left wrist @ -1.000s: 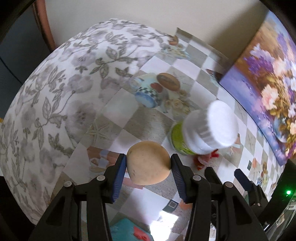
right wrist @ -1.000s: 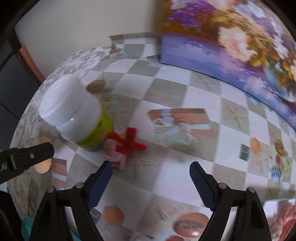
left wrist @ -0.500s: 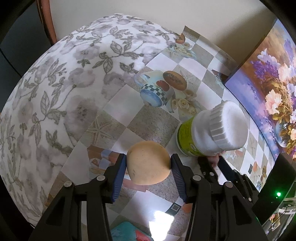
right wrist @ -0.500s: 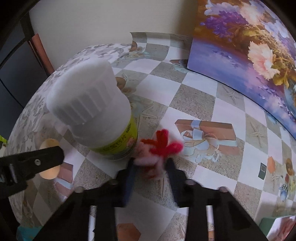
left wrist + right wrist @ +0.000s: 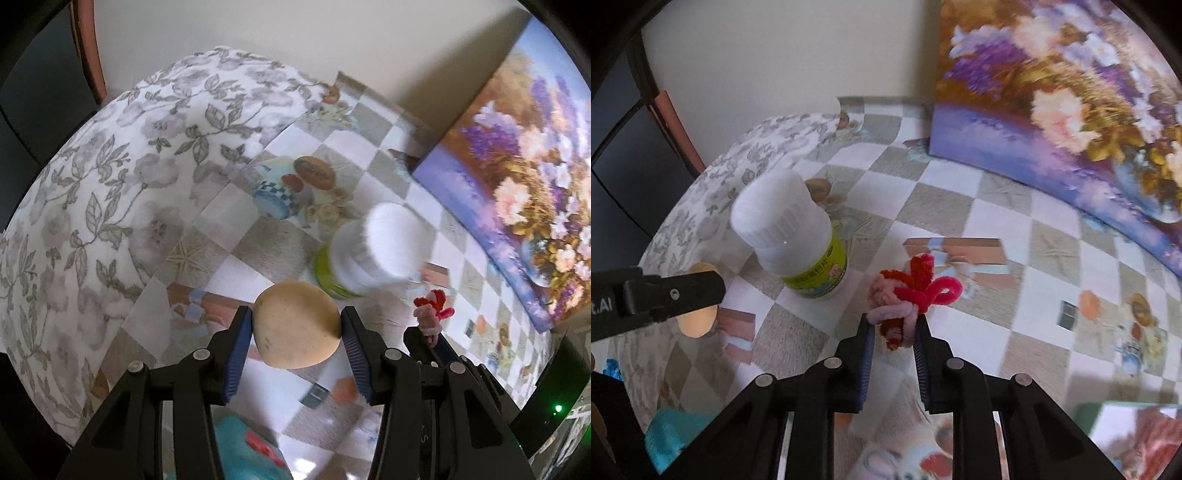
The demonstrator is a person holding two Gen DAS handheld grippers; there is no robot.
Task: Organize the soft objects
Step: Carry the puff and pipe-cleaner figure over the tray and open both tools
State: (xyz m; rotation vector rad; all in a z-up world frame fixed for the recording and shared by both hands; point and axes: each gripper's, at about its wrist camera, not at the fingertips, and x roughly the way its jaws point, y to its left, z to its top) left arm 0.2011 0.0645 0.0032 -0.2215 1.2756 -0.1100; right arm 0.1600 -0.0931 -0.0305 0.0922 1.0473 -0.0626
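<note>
A tan soft ball (image 5: pixel 295 332) sits squeezed between the blue pads of my left gripper (image 5: pixel 297 315), held above the checked tablecloth (image 5: pixel 258 243). A pink and red pipe-cleaner toy (image 5: pixel 916 288) is between the fingers of my right gripper (image 5: pixel 894 323). Its jaws are closing, and the pads press on the toy's lower part. The toy hangs clear of the cloth. The left wrist view shows the same toy (image 5: pixel 430 310) sticking up from the right gripper's tips. The right wrist view shows the ball (image 5: pixel 698 321) behind a left finger (image 5: pixel 683 291).
A white bottle with a green label (image 5: pixel 798 240) stands on the cloth between the two grippers. A flower painting (image 5: pixel 1089 110) leans against the wall on the right. A leaf-patterned cloth (image 5: pixel 92 203) covers the left side. Something teal (image 5: pixel 243 454) lies near the front edge.
The right gripper's wide jaws moved over the pipe-cleaner toy, closed on it and lifted it off the cloth. The left gripper rose slightly, still holding the ball.
</note>
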